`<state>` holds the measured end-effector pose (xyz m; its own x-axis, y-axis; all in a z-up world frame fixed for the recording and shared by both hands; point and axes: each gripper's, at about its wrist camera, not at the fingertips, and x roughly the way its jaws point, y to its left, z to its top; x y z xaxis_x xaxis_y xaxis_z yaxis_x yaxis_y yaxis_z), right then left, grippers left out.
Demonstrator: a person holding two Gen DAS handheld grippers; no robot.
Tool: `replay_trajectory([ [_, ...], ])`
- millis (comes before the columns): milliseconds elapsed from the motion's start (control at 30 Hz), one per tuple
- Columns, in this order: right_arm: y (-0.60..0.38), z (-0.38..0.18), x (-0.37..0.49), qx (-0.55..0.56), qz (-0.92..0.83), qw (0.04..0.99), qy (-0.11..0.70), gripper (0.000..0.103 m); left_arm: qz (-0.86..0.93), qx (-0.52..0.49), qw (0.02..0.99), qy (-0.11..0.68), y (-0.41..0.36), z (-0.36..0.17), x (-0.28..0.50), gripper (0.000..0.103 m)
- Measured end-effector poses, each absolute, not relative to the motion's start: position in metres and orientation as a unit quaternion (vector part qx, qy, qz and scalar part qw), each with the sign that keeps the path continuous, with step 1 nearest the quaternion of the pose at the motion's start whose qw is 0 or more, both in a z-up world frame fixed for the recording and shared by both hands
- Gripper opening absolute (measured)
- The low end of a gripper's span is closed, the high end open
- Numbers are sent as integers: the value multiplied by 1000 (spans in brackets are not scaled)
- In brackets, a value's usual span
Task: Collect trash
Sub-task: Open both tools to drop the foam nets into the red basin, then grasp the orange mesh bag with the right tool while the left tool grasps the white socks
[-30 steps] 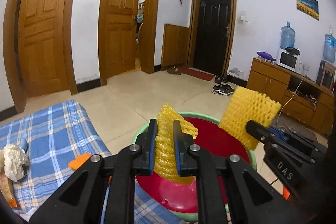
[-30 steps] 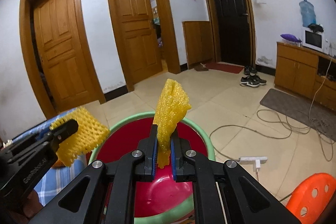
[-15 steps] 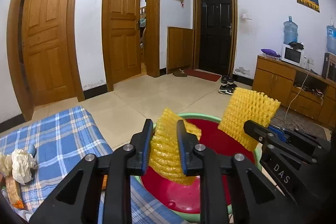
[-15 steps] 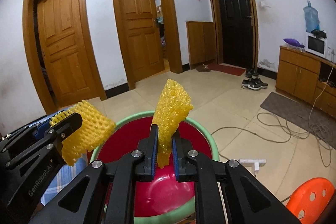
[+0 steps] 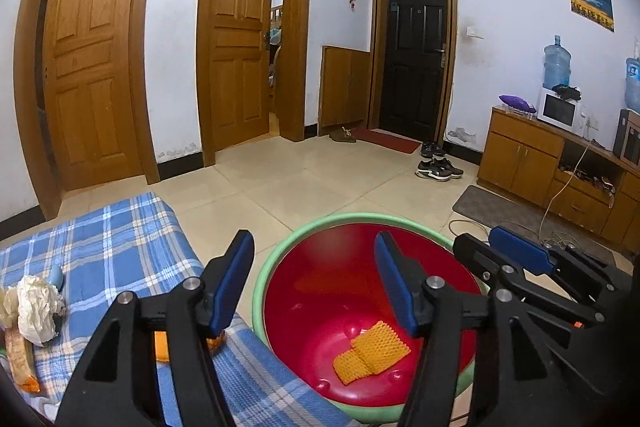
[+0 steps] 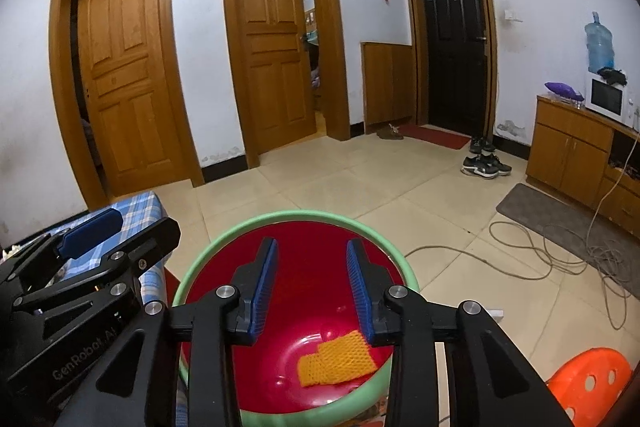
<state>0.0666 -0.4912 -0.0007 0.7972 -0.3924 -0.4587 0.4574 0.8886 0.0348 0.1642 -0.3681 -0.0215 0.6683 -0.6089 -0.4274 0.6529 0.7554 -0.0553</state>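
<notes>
Left wrist view: left gripper [image 5: 316,275] hangs over the red basin [image 5: 280,291] with its green rim; right gripper [image 5: 516,259] shows at the right edge.
Jaws, left: spread wide, nothing between the blue pads; they have just been opening.
Jaws, right: parted in the right wrist view [image 6: 312,287], nothing between them; they too have just been opening.
Task's thing: two yellow foam nets [image 5: 370,351] lie flat on the basin floor, overlapping, seen again in the right wrist view [image 6: 336,363] below the right jaw.
Change from earlier: a second ago each gripper pinched one net upright above the basin; now both nets are down inside and the jaws are bare.
Handling of the nets: judged very light, soft and springy; they would crush flat under the pads and spring back on release, no risk of breakage. An edge or corner is enough to lift one.
Remaining trash: a crumpled white paper wad [image 5: 38,307] sits at the near left of the blue checked bed cover [image 5: 120,239], with a brownish wrapper [image 5: 20,359] just beside it and an orange scrap [image 5: 162,345] partly hidden behind the left gripper.
Handling of the wad: judged light and loose; best pinched across its bulk so it does not unfold.
Task stage: the nets look collected; the bed items are still to go.
</notes>
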Motion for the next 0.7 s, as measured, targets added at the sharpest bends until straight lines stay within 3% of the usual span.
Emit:
replay_trajectory([
  [467,-484,0,61,67,-236,944,219,36,-338,60,912,226,-370,-24,167,62],
  [700,-475,2,71,61,-222,946,228,37,-302,50,913,269,-348,-28,188,62],
])
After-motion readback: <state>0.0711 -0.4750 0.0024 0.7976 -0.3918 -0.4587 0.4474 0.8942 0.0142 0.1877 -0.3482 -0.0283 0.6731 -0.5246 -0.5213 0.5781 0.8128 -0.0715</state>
